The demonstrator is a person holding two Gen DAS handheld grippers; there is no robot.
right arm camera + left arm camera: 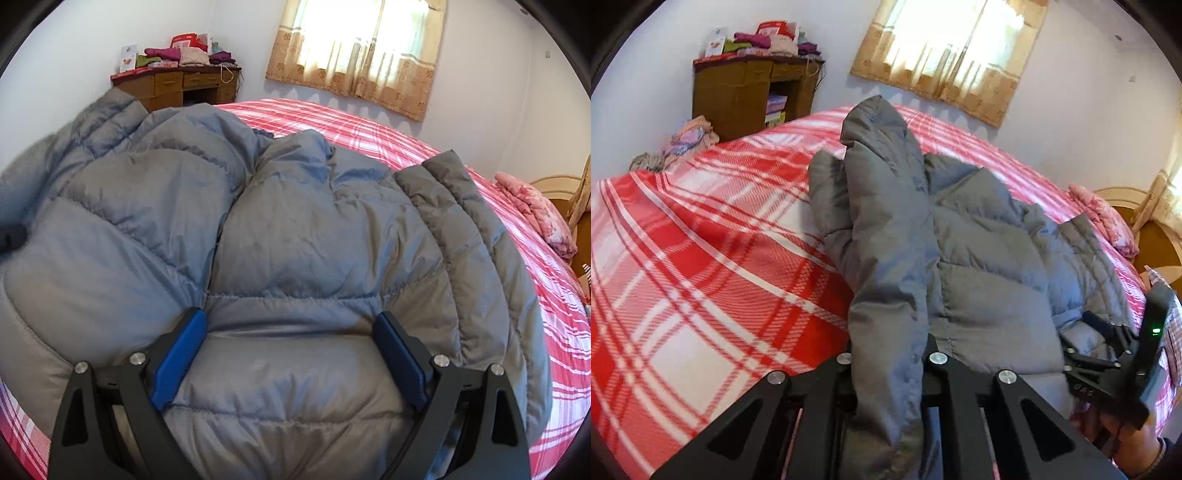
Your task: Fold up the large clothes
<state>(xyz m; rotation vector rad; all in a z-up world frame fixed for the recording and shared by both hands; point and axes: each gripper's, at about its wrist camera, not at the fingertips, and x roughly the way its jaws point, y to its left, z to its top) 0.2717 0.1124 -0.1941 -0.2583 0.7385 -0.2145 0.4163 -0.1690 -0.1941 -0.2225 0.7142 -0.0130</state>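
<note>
A grey puffer jacket [982, 266] lies on a bed with a red and white plaid cover [701, 258]. My left gripper [888, 354] is shut on a sleeve of the jacket [886, 229], which rises up between its jaws and stands lifted above the bed. My right gripper [290, 325] is open, its blue pads [181, 354] set wide apart over the quilted body of the jacket [295, 229]. The right gripper also shows in the left wrist view [1108, 354] at the jacket's right edge, held by a hand.
A brown wooden desk [746, 96] piled with folded clothes stands by the far wall. A curtained window [953, 55] is behind the bed. Pink bedding [1104, 221] lies at the bed's right end by a wooden headboard [1156, 240]. Plaid cover spreads to the left.
</note>
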